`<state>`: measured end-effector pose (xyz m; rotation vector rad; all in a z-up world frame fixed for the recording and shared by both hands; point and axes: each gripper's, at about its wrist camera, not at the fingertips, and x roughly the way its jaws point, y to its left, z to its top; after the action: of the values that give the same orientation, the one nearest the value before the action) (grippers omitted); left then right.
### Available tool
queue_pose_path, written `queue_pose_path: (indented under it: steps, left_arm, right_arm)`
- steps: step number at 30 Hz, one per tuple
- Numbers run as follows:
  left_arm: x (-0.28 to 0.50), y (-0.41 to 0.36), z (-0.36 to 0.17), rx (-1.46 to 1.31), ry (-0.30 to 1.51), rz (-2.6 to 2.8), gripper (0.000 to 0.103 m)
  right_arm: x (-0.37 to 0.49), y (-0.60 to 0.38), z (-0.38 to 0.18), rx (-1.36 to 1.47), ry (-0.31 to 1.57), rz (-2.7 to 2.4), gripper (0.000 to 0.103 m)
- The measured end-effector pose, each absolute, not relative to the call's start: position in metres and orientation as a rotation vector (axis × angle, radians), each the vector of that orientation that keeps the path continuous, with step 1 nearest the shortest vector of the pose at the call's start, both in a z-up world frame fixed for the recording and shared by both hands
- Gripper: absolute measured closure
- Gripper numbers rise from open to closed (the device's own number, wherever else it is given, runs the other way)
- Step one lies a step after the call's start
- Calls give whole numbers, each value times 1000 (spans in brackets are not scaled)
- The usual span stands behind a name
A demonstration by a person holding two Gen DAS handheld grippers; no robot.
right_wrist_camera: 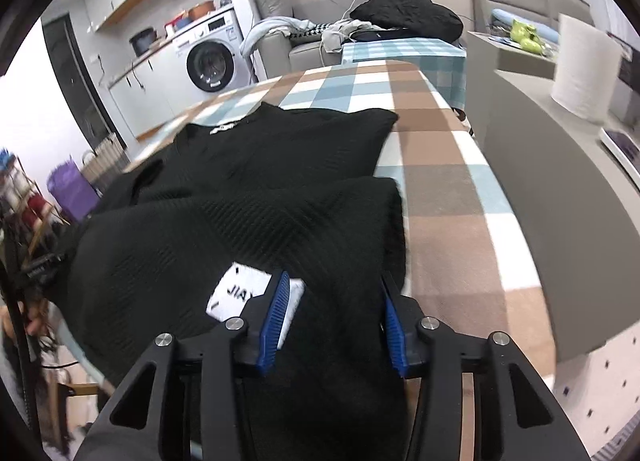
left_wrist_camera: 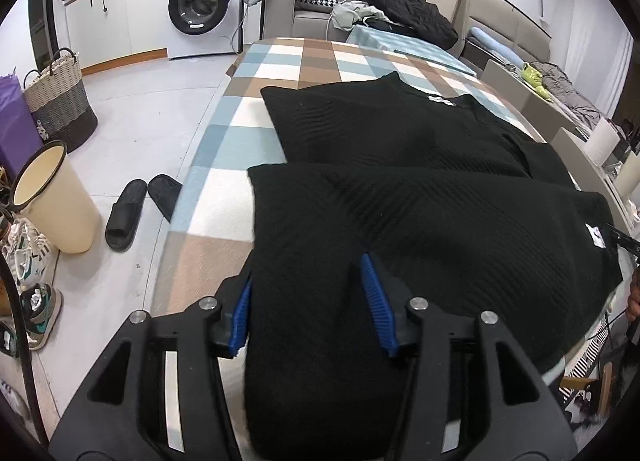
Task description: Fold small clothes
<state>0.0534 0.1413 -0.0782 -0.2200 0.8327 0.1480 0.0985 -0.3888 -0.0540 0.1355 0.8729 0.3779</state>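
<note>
Checked blanket (left_wrist_camera: 248, 73) under sweater (left_wrist_camera: 400, 197), grips seemingly closed.

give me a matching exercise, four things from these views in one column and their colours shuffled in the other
Things:
1. sweater
2. slippers
3. laundry basket
4. washing machine

Colours or states:
A. white, round dark door
B. black, spread on the checked blanket, near edge between the pads of both tools
C. woven, cream over grey
D. black, on the floor beside the bed

Pairs: 1-B, 2-D, 3-C, 4-A
</note>
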Motion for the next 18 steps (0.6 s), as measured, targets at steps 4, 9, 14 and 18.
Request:
queue_pose_path:
  steps: [4,9,14,18]
  left_arm:
    - [30,146,-77,-231,829,160,52]
    - [9,146,-75,-229,815,159,52]
    - [-1,141,-67,-226,788,148,81]
    - [-3,140,-62,-222,766,144,97]
  right_arm:
    - [74,-411,-49,205,844,391,55]
    - [60,-419,-53,224,835,415,54]
    - [61,-412,-59,208,832,438,54]
    - [66,-408,-60,204,822,437,56]
